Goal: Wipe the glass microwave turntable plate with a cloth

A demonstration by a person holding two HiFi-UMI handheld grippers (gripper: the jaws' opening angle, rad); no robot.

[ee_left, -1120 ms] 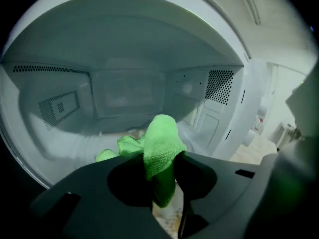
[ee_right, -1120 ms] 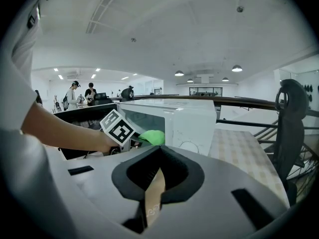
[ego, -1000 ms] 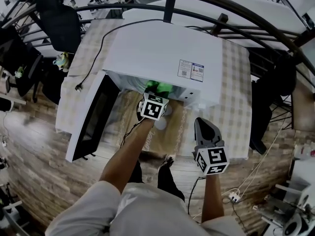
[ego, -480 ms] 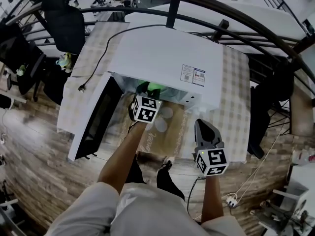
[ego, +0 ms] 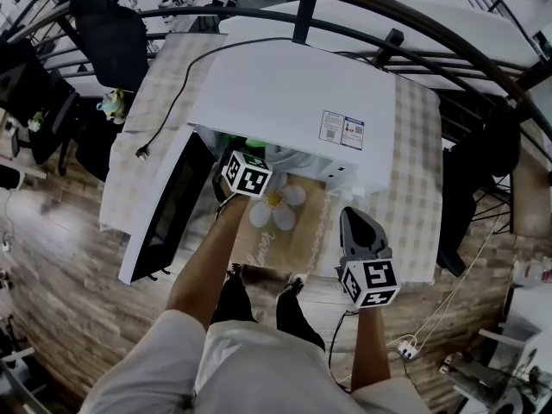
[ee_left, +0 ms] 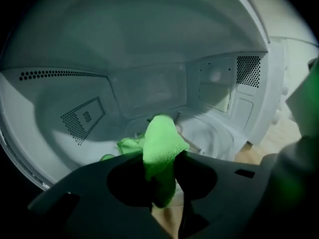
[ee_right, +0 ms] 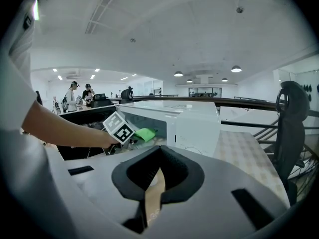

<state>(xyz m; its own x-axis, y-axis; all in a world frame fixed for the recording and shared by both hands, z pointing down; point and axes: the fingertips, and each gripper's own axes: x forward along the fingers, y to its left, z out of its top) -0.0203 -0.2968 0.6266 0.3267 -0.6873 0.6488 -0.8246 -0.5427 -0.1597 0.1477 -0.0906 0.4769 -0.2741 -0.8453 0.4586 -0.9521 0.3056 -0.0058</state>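
Note:
In the left gripper view I look into the white microwave cavity (ee_left: 149,83). My left gripper (ee_left: 160,159) is shut on a bright green cloth (ee_left: 158,136), which sticks out past the jaws over the cavity floor. The glass turntable plate (ee_left: 212,137) lies on that floor, to the right of the cloth. From the head view the left gripper (ego: 244,164) is at the left part of the oven mouth, with the green cloth (ego: 252,151) just showing; the plate is hidden there. My right gripper (ego: 352,218) hangs shut and empty in front of the microwave's right side.
The microwave (ego: 293,93) stands on a checked tablecloth (ego: 418,188), its door (ego: 164,218) swung open to the left. A brown mat with a white flower (ego: 278,207) lies in front. A black power cord (ego: 168,102) trails left. Railings and chairs surround the table.
My left gripper has moved left and a little deeper into the oven mouth with the cloth, uncovering the flower on the mat. The right gripper has stayed put.

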